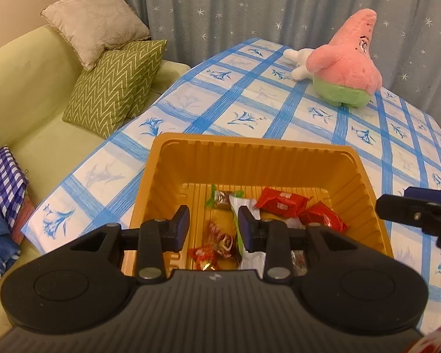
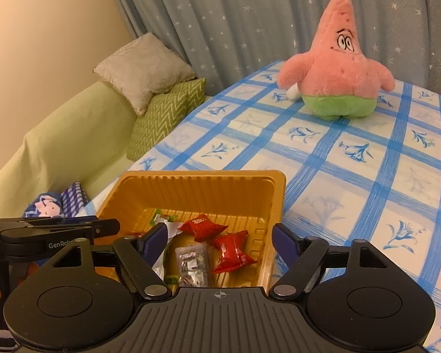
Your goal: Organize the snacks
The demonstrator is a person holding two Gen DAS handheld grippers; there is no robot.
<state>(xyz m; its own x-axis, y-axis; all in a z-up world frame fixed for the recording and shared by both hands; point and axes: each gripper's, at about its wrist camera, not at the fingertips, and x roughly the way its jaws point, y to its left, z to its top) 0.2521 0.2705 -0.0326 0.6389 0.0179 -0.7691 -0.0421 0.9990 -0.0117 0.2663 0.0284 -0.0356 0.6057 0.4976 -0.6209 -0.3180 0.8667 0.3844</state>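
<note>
An orange plastic tray (image 1: 250, 153) stands on the blue-checked tablecloth and holds several wrapped snacks. Among them are red packets (image 1: 280, 201), a white and green packet (image 1: 244, 206) and small red candies (image 1: 208, 254). My left gripper (image 1: 214, 228) hovers over the tray's near left part, open and empty. In the right wrist view the same tray (image 2: 208, 181) shows red packets (image 2: 230, 250) and a clear silver packet (image 2: 192, 261). My right gripper (image 2: 220, 239) is wide open and empty above the tray's near right side, its right finger outside the tray wall.
A pink and green star plush (image 2: 338, 73) stands at the table's far side, also in the left wrist view (image 1: 347, 67). A green sofa (image 1: 29, 88) with cushions (image 1: 117, 85) lies left of the table. The other gripper (image 2: 44, 235) shows at left.
</note>
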